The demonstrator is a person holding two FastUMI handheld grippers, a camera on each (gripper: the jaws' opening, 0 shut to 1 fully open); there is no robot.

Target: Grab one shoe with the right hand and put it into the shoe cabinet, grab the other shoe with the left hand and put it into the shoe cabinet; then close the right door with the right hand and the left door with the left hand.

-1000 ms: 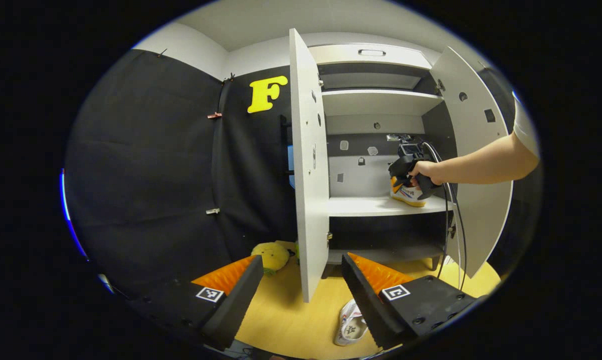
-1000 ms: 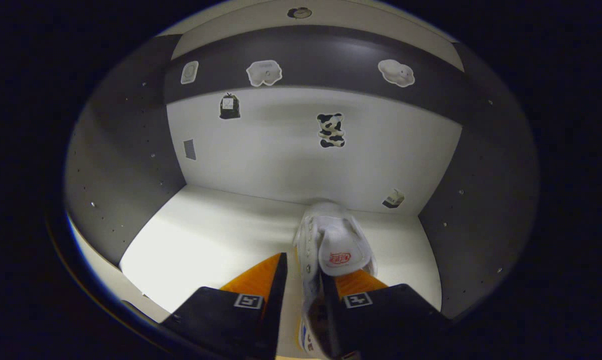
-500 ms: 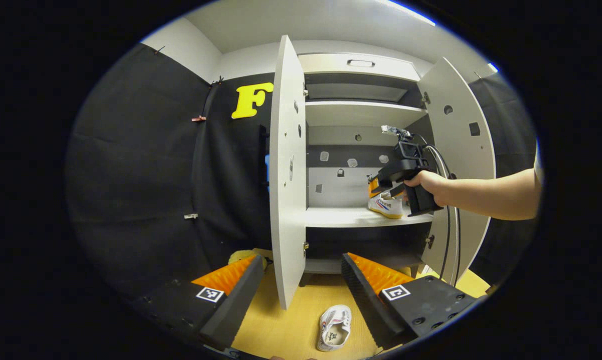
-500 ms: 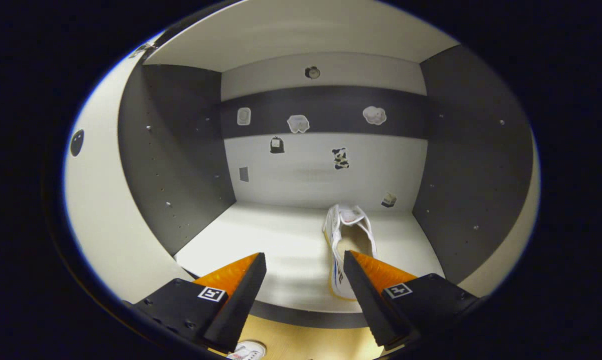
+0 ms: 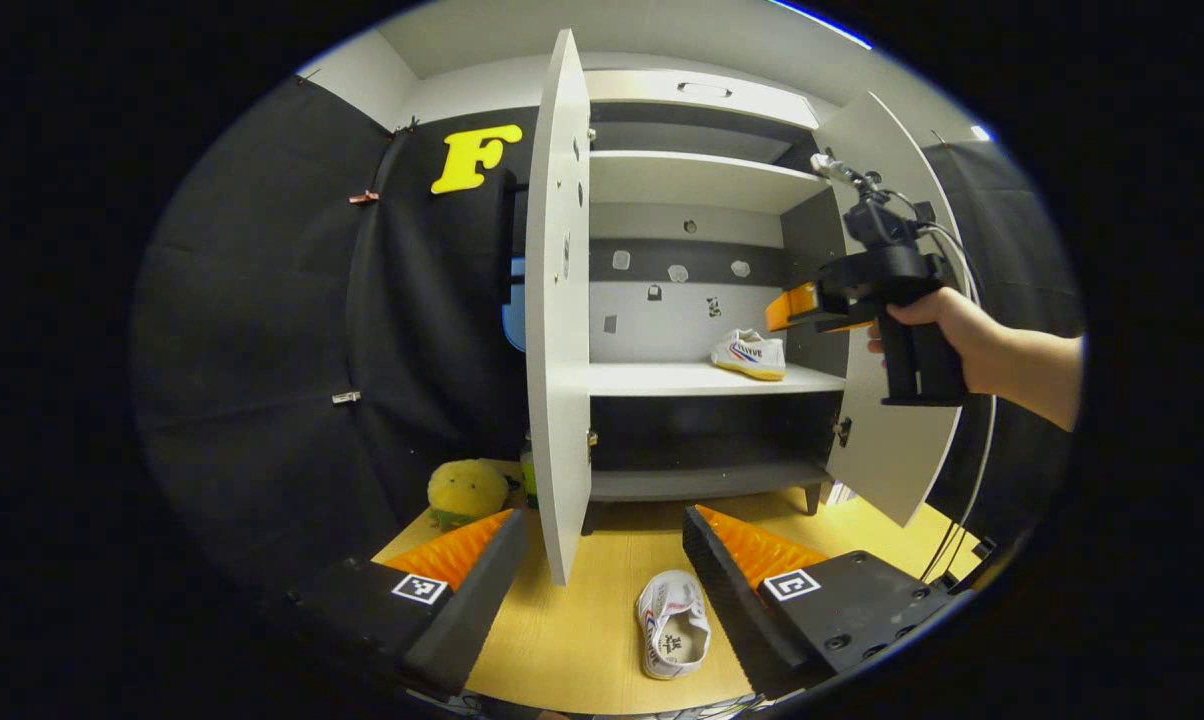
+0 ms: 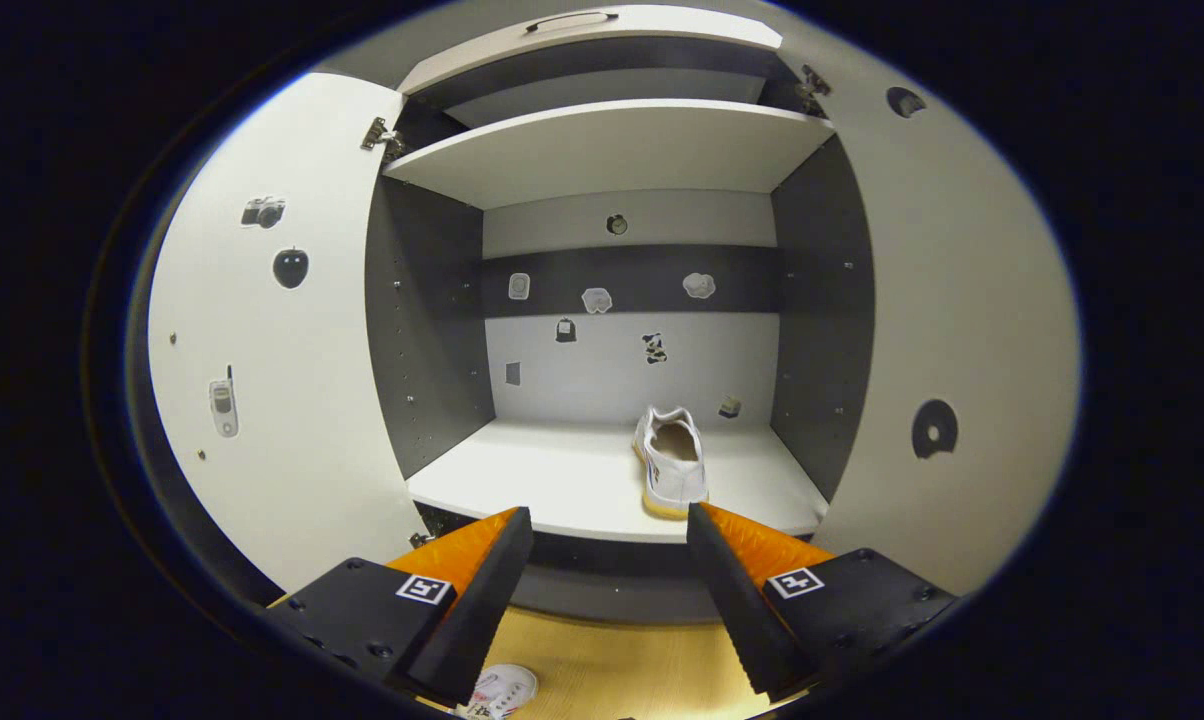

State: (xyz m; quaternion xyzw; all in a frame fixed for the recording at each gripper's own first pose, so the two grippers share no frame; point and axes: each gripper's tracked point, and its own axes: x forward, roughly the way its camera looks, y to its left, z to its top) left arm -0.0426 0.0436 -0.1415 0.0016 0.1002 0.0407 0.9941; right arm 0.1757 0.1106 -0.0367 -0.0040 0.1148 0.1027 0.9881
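**One shoe shelved, second on floor**

First shoe (image 6: pixel 671 460) sits on middle shelf (image 6: pixel 562 480) of cabinet (image 5: pixel 697 185), right of centre. Right gripper (image 6: pixel 609 560) spread wide, empty, in front of the shelf. Left gripper (image 5: pixel 602 570) also released. Second shoe (image 5: pixel 673 624) lies on floor just below and between its fingers, long axis running near-to-far. Left gripper view adds a yellow plush toy (image 5: pixel 465 490) beside left door (image 5: pixel 554 330).

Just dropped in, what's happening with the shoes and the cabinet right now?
One shoe sits on the middle shelf of the shoe cabinet, toward its right side. The right gripper, held by a hand, is open and empty in front of the cabinet, clear of that shoe. The other shoe lies on the floor, just ahead of the open left gripper. Both doors, left door and right door, stand open.
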